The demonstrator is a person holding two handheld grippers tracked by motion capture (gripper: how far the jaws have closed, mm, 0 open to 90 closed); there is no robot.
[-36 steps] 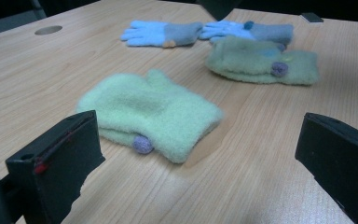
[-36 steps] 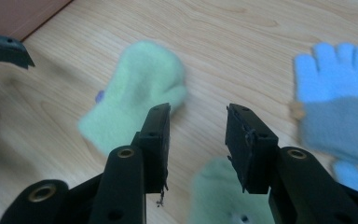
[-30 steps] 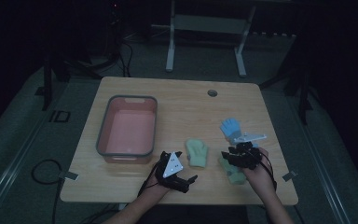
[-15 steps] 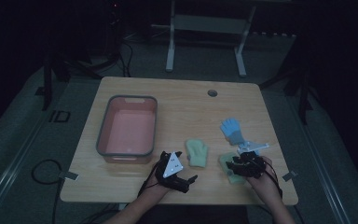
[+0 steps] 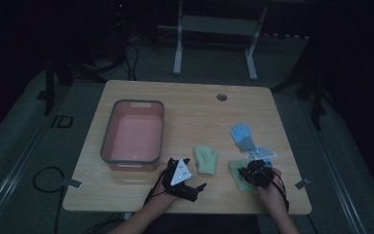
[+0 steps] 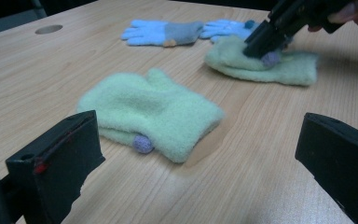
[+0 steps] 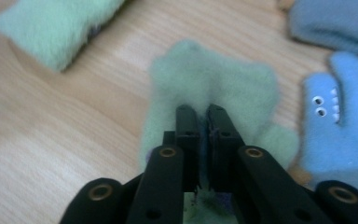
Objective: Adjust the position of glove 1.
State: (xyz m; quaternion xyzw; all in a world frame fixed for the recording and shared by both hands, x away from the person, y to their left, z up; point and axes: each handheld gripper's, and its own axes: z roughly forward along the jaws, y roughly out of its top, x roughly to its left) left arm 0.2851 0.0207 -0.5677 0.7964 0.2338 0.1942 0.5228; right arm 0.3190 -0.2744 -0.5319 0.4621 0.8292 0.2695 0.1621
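Two green mittens lie on the wooden table. My right gripper point(image 5: 254, 171) points down onto the right mitten point(image 5: 237, 174). Its jaws have just been closing and now pinch a fold of that mitten point(image 7: 214, 79) between them. The same gripper point(image 6: 265, 44) bites into the mitten point(image 6: 284, 70) in the left gripper view. The other mitten point(image 5: 206, 159) lies flat just ahead of my left gripper point(image 5: 195, 174). That gripper point(image 6: 200, 154) stands wide open near the table, with this mitten point(image 6: 154, 112) beyond its tips and apart from them.
A pink bin point(image 5: 108, 141) with a grey rim stands at the left, nothing visible inside. Two light blue gloves point(image 5: 242, 135) lie just behind the right mitten; one point(image 7: 335, 112) has a face on it. A round hole point(image 5: 221, 97) sits near the table's far edge.
My right gripper came down onto the right green mitten and closed on it. The left gripper and the other mitten stayed put.
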